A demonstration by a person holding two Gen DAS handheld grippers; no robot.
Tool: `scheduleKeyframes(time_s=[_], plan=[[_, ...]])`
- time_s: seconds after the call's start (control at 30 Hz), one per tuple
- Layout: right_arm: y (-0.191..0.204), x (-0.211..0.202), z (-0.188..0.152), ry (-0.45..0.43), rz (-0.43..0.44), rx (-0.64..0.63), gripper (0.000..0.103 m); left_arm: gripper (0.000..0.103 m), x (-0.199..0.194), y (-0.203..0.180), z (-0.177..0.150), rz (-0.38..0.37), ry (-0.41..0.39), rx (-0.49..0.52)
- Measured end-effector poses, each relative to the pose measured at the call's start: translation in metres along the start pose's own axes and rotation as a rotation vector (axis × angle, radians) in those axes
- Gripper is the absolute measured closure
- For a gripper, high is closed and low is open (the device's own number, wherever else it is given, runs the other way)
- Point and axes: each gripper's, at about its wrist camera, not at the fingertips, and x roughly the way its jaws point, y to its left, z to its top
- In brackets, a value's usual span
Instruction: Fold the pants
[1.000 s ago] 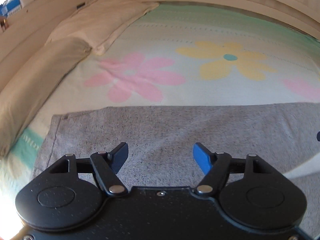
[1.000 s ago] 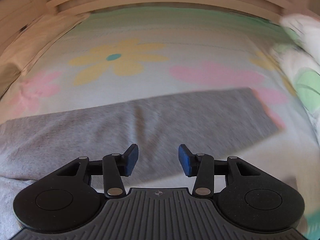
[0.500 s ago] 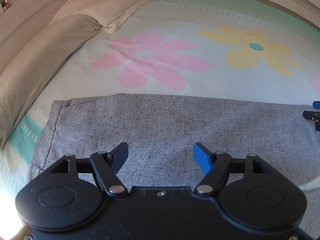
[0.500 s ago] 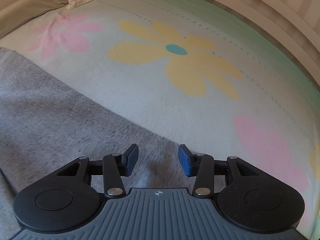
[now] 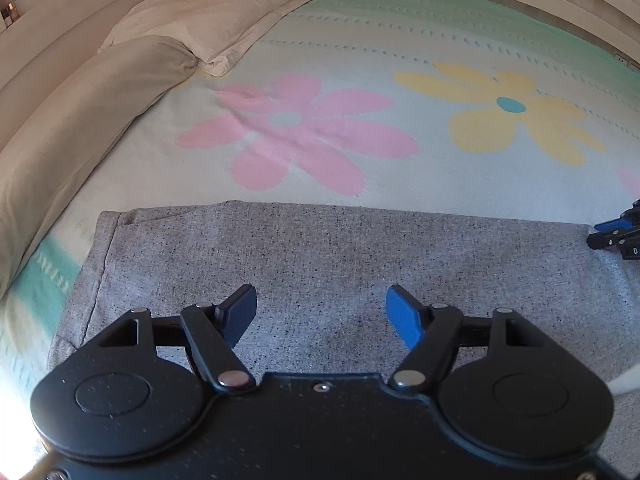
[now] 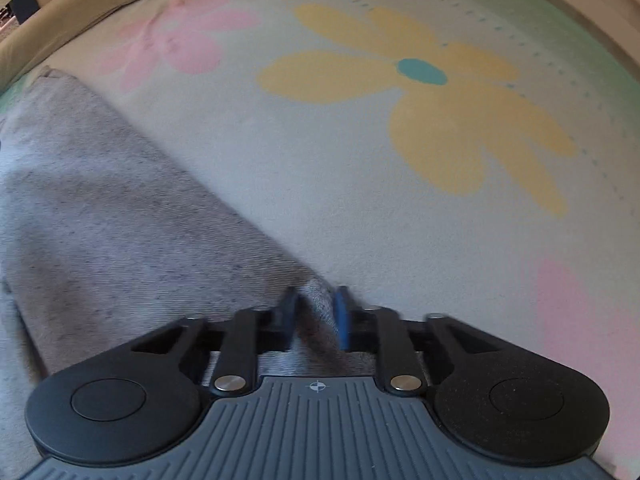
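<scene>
Closing on a ridge of gray cloth, our right gripper (image 6: pixel 316 312) pinches the far edge of the pants (image 6: pixel 120 216). Our left gripper (image 5: pixel 320 312) hangs over the pants with its jaws wide apart and nothing between them. The pants lie flat on the flowered bed cover (image 5: pixel 360 60), with two pillows (image 5: pixel 224 12) along its left edge.

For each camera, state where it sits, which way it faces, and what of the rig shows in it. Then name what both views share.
Left wrist: rides the left gripper, facing steeply down and forward over the grey pants toward the pillows; open jaws show, nothing between them.
Right wrist: rides the right gripper, facing steeply down at the pants' far edge; jaws closing, pinching a ridge of fabric.
Shared: pants, flowered blanket; the right gripper shows at the left view's right edge.
</scene>
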Motion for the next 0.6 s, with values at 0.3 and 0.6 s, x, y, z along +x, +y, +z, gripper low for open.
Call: scheduleKeyframes(time_s=[0.3,0.6], plan=[[0.045,-0.048,-0.033,-0.105,-0.048,-0.157,0.098,0.029,0.004,-0.001,0.003,-0.031,0.001,-0.007],[0.075,-0.066,-0.068,-0.138,-0.037,-0.216,0.098,0.029,0.033,-0.012,0.033,-0.086,0.057,-0.04]])
